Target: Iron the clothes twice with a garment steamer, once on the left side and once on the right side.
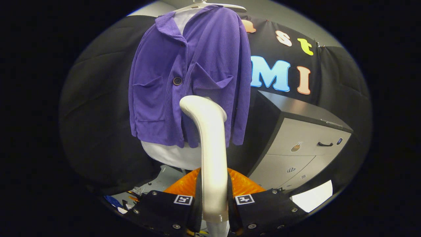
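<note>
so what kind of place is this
Probably a staged demo booth, not a home: black cloth for walls, a purple jacket on a hanger, a grey cabinet. The hand-held gripper is shut on the steamer, aimed at the jacket.

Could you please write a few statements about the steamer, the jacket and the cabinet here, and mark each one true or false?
1. The hand-held gripper is shut on the white garment steamer, one finger on either side of its handle. True.
2. The purple jacket lies folded on the cabinet. False: it hangs on a hanger, beyond the fingers.
3. The steamer head is raised in front of the jacket's lower half. True.
4. The grey cabinet stands behind the jacket's left sleeve. False: it stands beside the jacket, on the other side.
5. The jacket's dark button is visible. True.
</note>
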`<state>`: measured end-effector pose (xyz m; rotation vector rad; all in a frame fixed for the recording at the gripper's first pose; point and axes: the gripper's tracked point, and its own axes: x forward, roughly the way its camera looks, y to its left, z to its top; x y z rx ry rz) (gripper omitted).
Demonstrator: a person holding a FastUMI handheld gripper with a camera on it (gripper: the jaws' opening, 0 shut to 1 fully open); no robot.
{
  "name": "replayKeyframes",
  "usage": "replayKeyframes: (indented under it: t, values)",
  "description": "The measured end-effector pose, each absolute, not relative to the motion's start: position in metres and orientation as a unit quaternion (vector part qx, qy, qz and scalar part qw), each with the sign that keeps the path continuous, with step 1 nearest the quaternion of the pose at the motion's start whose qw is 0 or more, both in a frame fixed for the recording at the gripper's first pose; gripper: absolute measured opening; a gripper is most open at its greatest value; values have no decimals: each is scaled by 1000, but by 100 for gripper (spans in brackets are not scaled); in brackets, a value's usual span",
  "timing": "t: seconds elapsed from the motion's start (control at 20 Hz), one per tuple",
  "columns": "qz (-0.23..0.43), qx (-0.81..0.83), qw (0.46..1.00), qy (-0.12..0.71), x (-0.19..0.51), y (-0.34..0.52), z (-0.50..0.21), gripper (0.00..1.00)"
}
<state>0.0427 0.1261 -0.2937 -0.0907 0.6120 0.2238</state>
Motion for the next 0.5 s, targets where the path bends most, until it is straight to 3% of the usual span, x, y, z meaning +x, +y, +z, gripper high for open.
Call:
replayKeyframes:
  t: [0.3, 0.5]
  values:
    - [130, -4, 914, 385, 9, 115, -319, 33]
    - [136, 0, 917, 375, 3, 103, -287, 33]
